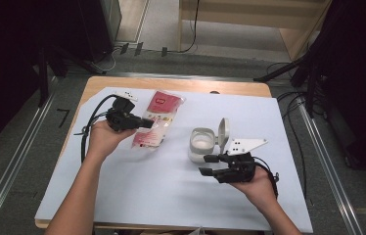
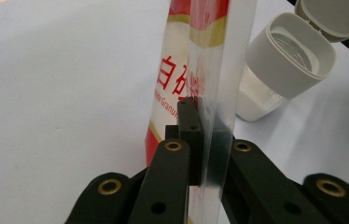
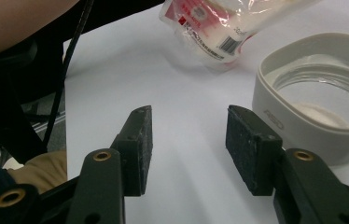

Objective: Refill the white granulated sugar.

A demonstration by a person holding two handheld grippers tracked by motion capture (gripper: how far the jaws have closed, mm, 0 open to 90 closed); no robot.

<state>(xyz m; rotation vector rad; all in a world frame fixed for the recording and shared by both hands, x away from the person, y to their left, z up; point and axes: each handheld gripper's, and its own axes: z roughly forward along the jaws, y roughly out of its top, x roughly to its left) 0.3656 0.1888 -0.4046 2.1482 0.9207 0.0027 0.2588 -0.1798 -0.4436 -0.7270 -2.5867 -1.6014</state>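
Step in hand, as judged: moving granulated sugar from pouch to jar. The left hand-held gripper [image 1: 148, 123] is clamped on the edge of one red-and-clear sugar pouch [image 1: 154, 125]; the pouch hangs from the jaws with its lower end on or just above the white surface [image 1: 137, 196], left of centre. The right hand-held gripper [image 1: 206, 164] stands at a middling gap with nothing between its pads [image 3: 140, 147], just in front of the jar [image 1: 202, 144].

The jar, white-collared, sits right of centre; its hinged lid [image 1: 223, 131] is flipped up, and a little white powder lies at the bottom.

Next move, probably: carry the pouch over the jar mouth. Whether the pouch is already cut open cannot be told; if not, the right hand-held gripper must tear it.

Count: one pouch, one jar, one lid, two hand-held grippers.
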